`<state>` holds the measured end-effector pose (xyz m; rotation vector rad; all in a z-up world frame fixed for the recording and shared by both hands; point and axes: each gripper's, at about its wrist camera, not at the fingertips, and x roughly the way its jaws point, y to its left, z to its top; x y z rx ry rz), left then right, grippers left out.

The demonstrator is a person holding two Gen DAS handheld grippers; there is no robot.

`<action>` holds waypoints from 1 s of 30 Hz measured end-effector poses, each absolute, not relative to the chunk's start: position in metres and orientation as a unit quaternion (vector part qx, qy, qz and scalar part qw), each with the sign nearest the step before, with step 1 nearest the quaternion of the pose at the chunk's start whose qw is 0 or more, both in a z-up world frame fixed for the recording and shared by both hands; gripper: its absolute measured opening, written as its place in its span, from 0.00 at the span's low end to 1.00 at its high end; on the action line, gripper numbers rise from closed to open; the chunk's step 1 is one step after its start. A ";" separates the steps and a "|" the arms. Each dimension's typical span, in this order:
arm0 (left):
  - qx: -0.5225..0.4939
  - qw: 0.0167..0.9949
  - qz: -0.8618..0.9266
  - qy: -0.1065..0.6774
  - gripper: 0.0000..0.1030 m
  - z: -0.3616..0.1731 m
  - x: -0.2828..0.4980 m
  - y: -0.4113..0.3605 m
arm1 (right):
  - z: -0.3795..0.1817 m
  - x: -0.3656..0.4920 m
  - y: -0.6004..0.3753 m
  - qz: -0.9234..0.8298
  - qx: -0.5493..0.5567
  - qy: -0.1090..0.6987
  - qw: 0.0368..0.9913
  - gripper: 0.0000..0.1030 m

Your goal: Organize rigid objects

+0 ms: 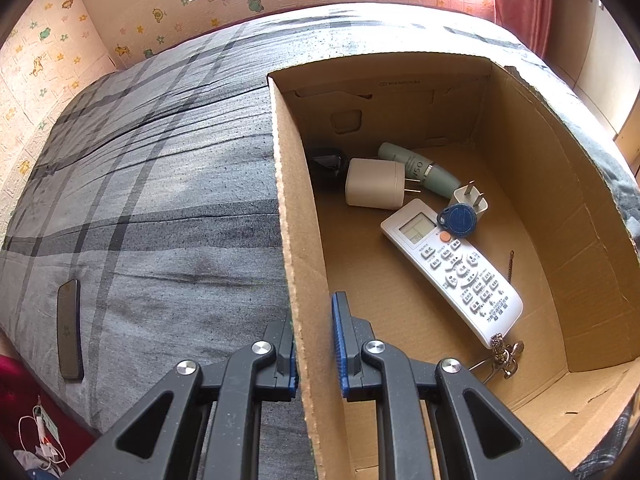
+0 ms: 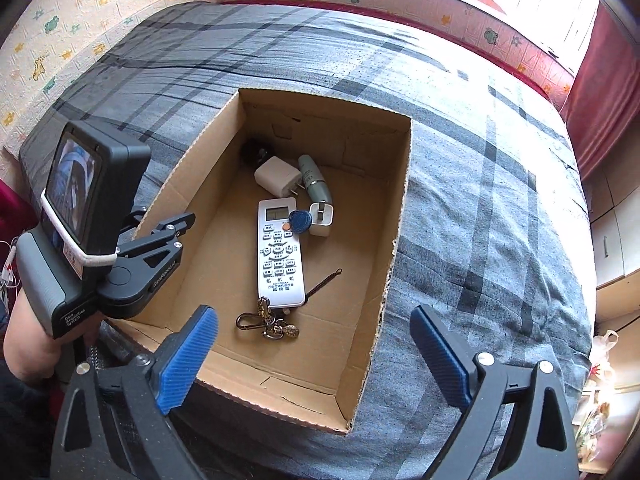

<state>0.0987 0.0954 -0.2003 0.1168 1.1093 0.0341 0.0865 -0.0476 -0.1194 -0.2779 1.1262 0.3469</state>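
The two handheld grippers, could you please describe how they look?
Both are matte black frames with silver pivot bolts and ribbed blue finger pads. The left gripper, seen from the right wrist view, has a grey handle printed "Data Acquisition System", a small screen strapped on with a white band, and "GenRobot" lettering.

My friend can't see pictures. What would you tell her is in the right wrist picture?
A cardboard box sits on a grey checked bed, holding a white remote, keys, two white chargers and a pale green tube. The right gripper hangs open and empty above it, while the left gripper clamps the box's left wall.
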 end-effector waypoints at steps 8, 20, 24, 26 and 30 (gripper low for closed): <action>0.057 0.850 0.017 0.523 0.14 -0.201 0.097 0.095 | -0.093 0.074 -0.074 0.122 -0.094 0.480 0.864 1.00; 0.073 0.853 0.030 0.516 0.25 -0.194 0.096 0.089 | -0.078 0.063 -0.099 0.096 -0.064 0.456 0.883 1.00; 0.060 0.862 0.037 0.502 0.73 -0.178 0.088 0.090 | -0.074 0.057 -0.102 0.098 -0.061 0.450 0.886 1.00; 0.047 0.869 0.047 0.491 0.78 -0.166 0.082 0.093 | -0.073 0.054 -0.103 0.099 -0.058 0.447 0.887 1.00; 0.022 0.880 0.054 0.471 0.95 -0.143 0.066 0.094 | -0.069 0.050 -0.103 0.097 -0.056 0.441 0.890 1.00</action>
